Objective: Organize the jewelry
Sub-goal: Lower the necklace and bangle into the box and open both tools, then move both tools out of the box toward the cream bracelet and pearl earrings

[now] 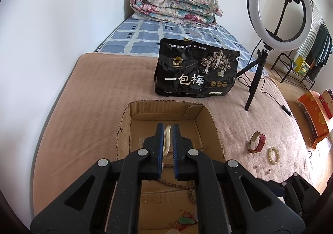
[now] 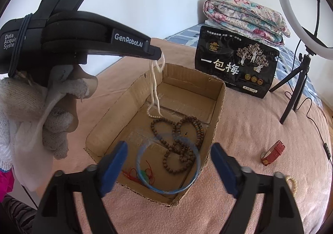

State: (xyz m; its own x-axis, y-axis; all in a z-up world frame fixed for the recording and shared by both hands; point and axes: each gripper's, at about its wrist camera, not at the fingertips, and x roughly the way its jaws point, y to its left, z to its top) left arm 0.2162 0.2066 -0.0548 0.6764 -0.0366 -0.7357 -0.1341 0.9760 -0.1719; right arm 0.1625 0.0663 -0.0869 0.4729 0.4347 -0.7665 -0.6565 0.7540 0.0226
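Two grippers above a cardboard box (image 2: 216,96) on a pink blanket (image 2: 260,130), left gripper (image 1: 168,130) clamped on a pearl necklace (image 2: 155,88), right gripper (image 2: 168,161) wide open and empty, black snack bag (image 2: 235,63) and ring light (image 1: 278,11) far right, white walls (image 1: 62,15).

**Lighting and image quality in the two wrist views**

Both views are bright and evenly lit by soft daylight; shadows on the pink blanket (image 2: 260,130) are faint. A strong sunlit patch falls on the floor at the right edge of the left wrist view, beside the orange box (image 1: 314,117). The ring light (image 1: 280,12) reads as flat white, without glare. Fisheye distortion bows the walls and the blanket's edges, and black vignetting fills the corners. Static objects are sharp. In the right wrist view, a blue bangle (image 2: 168,164) is motion-smeared and translucent, and the dangling pearl strand (image 2: 155,86) is similarly blurred.
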